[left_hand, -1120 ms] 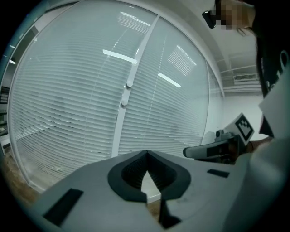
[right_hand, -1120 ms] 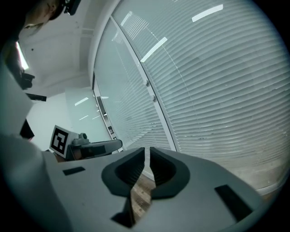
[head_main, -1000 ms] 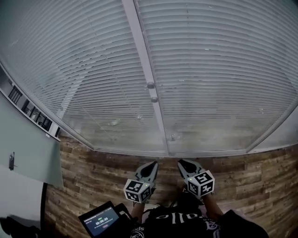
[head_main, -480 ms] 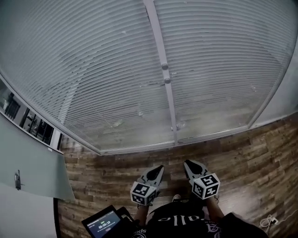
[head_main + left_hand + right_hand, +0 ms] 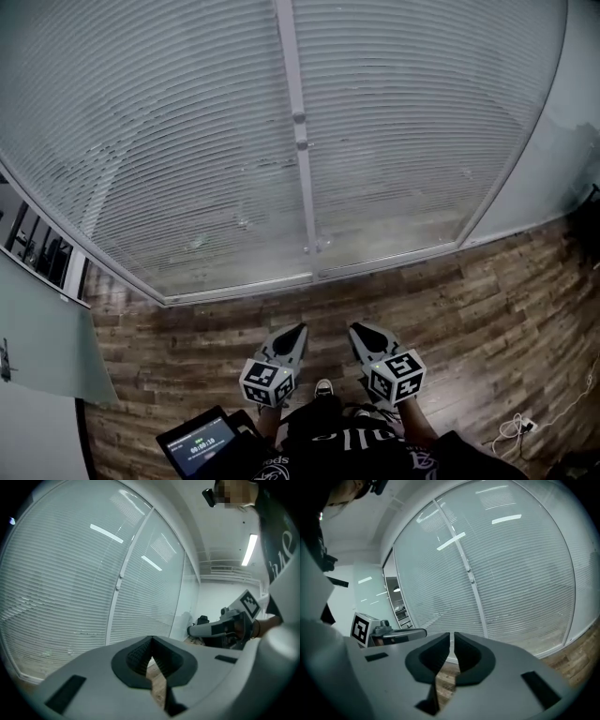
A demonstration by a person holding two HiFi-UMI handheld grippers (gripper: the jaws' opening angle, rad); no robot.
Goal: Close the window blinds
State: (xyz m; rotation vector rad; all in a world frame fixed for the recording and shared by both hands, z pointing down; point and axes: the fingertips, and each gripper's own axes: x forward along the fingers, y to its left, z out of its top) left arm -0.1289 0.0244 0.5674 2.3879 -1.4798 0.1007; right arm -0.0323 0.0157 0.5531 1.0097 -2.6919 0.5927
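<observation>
Head view: window blinds [image 5: 187, 141] spanning 9 to 2 o'clock; left gripper [image 5: 292, 330] and right gripper [image 5: 361, 328] side by side at 6, well apart from them.

Left gripper view: jaws pressed together, empty; blinds at 10.

Right gripper view: jaws all but touching, nothing between; blinds at 1.

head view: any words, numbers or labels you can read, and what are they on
"00:00:10", as far as the small digits show: screen of the tablet.
White letters on the person's dark shirt: partly hidden, unreadable.
On the left gripper and right gripper: square marker patterns on their cubes, no words.
On the blinds: no text.
</observation>
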